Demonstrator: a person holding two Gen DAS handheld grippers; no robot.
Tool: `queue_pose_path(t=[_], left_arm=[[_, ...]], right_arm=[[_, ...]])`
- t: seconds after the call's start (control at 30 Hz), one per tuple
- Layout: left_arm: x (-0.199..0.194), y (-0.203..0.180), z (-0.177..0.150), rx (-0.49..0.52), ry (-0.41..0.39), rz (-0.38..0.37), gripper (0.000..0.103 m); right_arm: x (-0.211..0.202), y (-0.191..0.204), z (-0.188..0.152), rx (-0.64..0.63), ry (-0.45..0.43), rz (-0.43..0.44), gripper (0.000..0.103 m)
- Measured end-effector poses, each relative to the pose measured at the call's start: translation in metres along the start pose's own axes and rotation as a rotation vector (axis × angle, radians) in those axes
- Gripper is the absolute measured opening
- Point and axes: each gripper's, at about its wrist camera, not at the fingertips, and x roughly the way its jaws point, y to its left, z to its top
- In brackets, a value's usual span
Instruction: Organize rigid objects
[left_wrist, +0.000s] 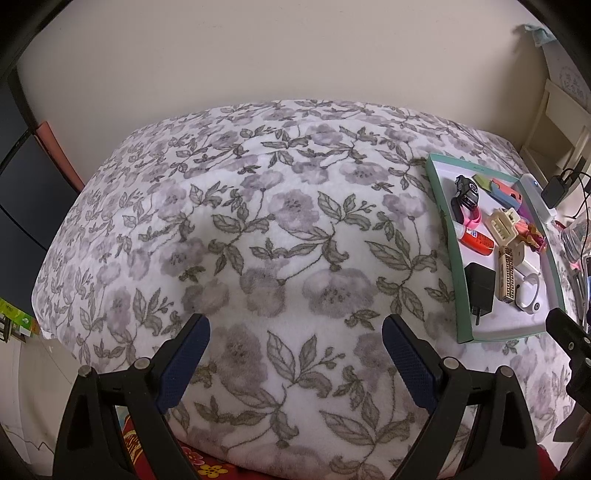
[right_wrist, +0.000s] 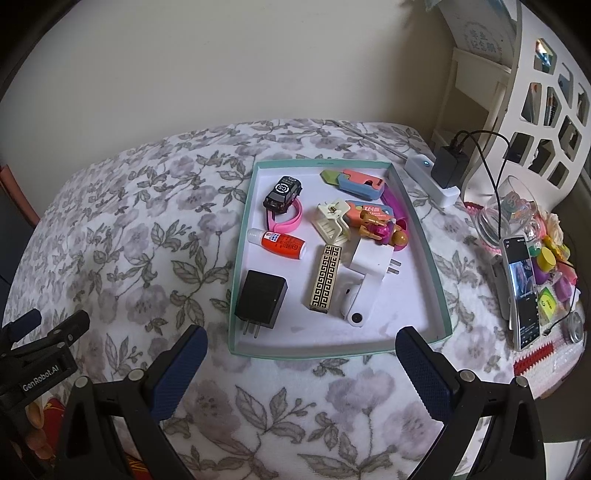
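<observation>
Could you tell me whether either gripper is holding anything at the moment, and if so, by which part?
Nothing is held. The left gripper and right gripper are both open above the floral blanket.

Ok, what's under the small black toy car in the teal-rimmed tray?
The black toy car sits on a pink looped band in the teal-rimmed tray. The band's part beneath the car is hidden.

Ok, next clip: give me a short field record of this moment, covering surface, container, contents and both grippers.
surface: floral blanket
container: teal-rimmed tray, on the blanket
contents: black charger, orange glue bottle, toy car, patterned gold box, white plug, cream hair clip
left gripper: open, empty, over bare blanket left of the tray
right gripper: open, empty, at the tray's near edge
beside tray: phone, lit screen
</observation>
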Motion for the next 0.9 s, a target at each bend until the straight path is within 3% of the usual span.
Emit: queue_pose_path(t=[0.9], left_arm=[[-0.0001,-0.0006,0.0003,0.003,0.000,0.002,0.095]], right_arm=[[0.0010,0.0008,0.0011,-0.022,0.006,0.000,0.103]])
